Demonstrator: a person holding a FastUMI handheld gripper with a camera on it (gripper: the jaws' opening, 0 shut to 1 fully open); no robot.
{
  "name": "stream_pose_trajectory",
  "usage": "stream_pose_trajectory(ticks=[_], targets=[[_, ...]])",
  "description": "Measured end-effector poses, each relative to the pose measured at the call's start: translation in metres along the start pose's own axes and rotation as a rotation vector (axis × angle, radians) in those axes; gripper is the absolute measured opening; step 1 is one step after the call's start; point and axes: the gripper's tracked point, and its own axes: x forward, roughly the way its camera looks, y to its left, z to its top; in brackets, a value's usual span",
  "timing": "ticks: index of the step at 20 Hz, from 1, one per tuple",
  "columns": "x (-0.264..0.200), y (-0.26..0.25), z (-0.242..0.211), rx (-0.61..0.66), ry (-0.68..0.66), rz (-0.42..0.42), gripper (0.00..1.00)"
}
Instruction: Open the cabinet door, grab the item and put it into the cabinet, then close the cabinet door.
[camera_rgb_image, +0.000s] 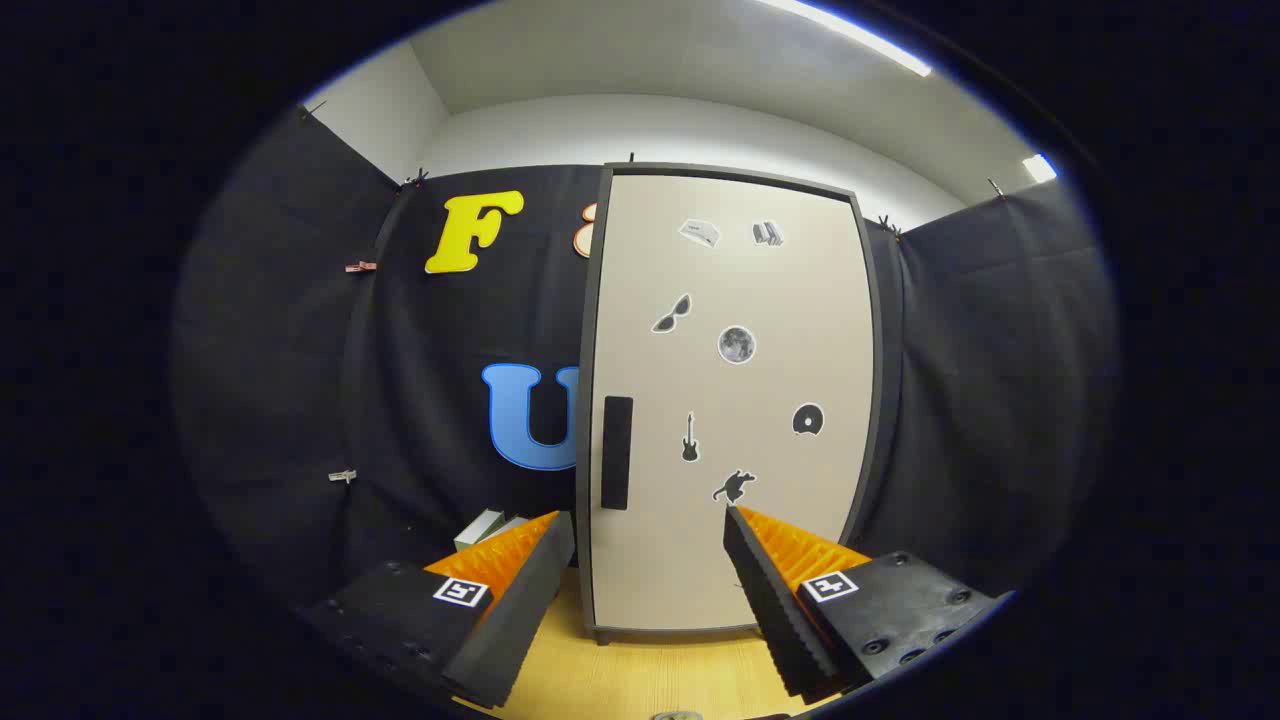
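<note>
A tall beige cabinet with a dark frame stands on the wooden table straight ahead of me, its door shut. A black vertical handle sits near the door's left edge, and several small dark stickers dot the door. My gripper is open, its two fingers spread wide in front of the lower part of the door, nothing between them. A small white and green box, the item, lies on the table left of the cabinet, partly hidden behind my left finger.
The wooden table top runs from under my fingers to the cabinet's base. Black cloth walls close in the booth behind and on both sides of the cabinet.
</note>
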Motion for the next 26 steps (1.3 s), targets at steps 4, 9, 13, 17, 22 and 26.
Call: stream_pose_trajectory(ticks=[4,9,13,17,22,26], targets=[[0.002,0.000,-0.001,0.007,0.004,0.002,0.97],[0.004,0.000,-0.006,0.018,0.016,0.001,0.97],[0.003,0.001,-0.007,0.016,0.019,0.002,0.97],[0.002,0.002,-0.007,0.017,0.014,-0.002,0.97],[0.003,0.008,-0.011,0.012,0.027,-0.017,0.97],[0.009,0.021,-0.012,0.025,0.013,-0.001,0.97]])
